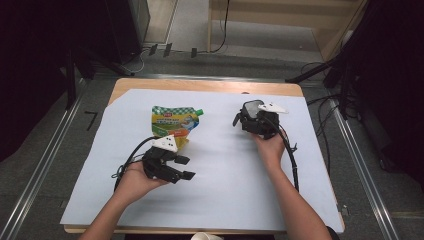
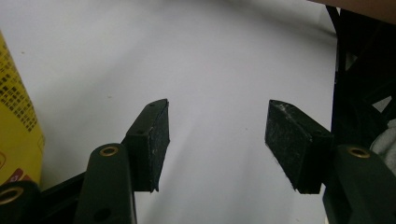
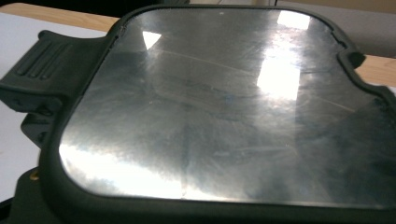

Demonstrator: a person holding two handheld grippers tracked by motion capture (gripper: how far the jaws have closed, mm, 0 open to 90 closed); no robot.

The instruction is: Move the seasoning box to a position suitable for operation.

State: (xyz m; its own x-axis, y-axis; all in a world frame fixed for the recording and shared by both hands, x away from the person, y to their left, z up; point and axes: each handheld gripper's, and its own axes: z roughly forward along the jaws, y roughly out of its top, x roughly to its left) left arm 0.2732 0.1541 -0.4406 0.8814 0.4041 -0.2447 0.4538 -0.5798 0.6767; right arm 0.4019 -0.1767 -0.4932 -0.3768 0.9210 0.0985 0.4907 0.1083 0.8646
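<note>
Right tool (image 1: 245, 117): clenched, as far as can be judged, on the near edge of the metal-faced black tray (image 3: 210, 107), which tilts up clear of the surface (image 1: 225, 190) at far right. The pads are hidden, so keep your squeeze firm and your wrist level, or the glossy tray may slip. Left tool (image 2: 217, 135): released and empty, lying low on its side in your palm, just beside the spouted pouch (image 1: 175, 122).
</note>
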